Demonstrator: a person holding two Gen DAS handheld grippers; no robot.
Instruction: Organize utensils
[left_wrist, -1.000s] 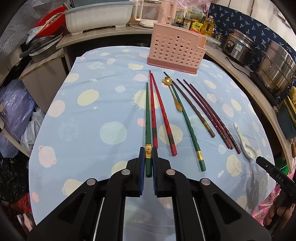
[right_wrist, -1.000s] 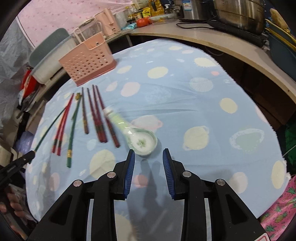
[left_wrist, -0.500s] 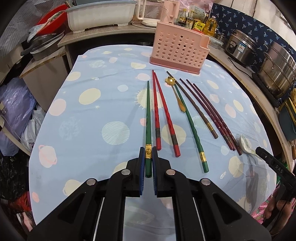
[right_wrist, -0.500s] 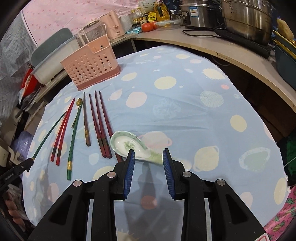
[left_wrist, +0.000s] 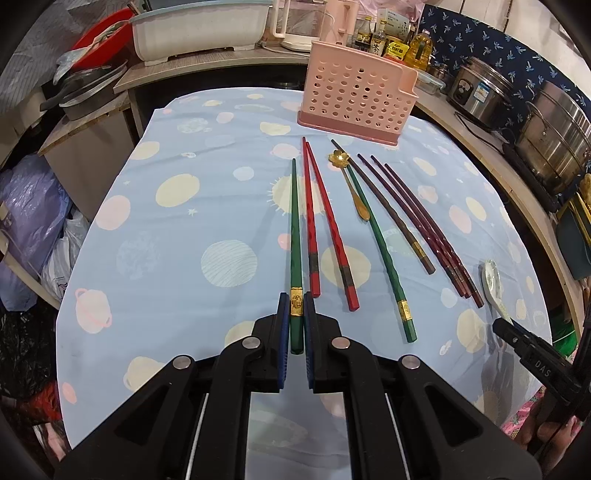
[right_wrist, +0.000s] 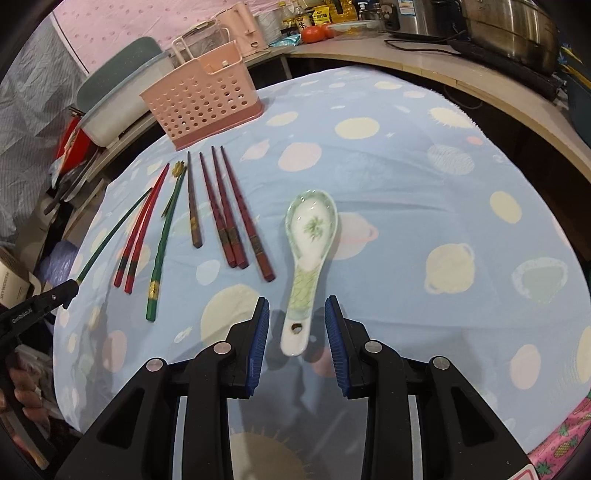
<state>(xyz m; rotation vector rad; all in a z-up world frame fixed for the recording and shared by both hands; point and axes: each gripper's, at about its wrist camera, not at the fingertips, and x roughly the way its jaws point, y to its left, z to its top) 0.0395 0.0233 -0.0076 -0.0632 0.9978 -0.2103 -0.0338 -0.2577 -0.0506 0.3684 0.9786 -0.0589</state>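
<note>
Left wrist view: the left tongs (left_wrist: 297, 314) remain clamped on the butt of a green chopstick (left_wrist: 294, 236), which points ahead toward the pink basket (left_wrist: 354, 98); nothing here has shifted.

Right wrist view: the right tongs (right_wrist: 297, 330), jaws apart, have closed in on the ceramic spoon (right_wrist: 308, 251). Its handle now lies between the pads, untouched, bowl ahead. A grasp appears imminent.

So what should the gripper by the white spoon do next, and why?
Probably squeeze shut. The right gripper is open, its pads either side of the white spoon's handle without touching it. The spoon lies flat on the tablecloth, so closing should catch the handle for lifting toward the pink basket.
</note>
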